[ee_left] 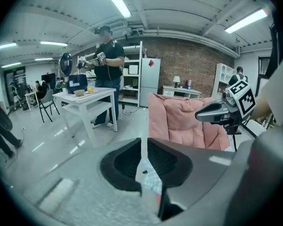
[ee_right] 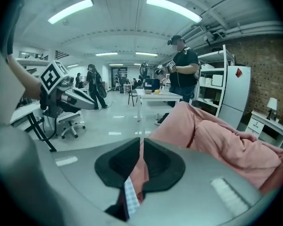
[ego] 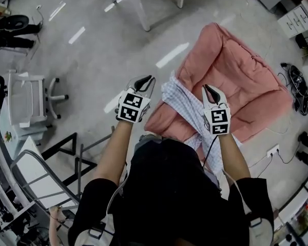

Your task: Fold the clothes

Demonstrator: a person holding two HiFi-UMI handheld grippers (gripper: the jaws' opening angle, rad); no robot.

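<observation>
Checked shirt point(ego: 178, 100) clamped in L gripper point(ego: 146, 81) & R gripper point(ego: 209, 89) jaws; head view alone shows its drape.

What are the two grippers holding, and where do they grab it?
Both are shut on the checked garment: the left gripper pinches one end of its upper edge, the right gripper the other end.

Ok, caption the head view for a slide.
Checked shirt held up near a pink cushion by the left gripper and right gripper.
</observation>
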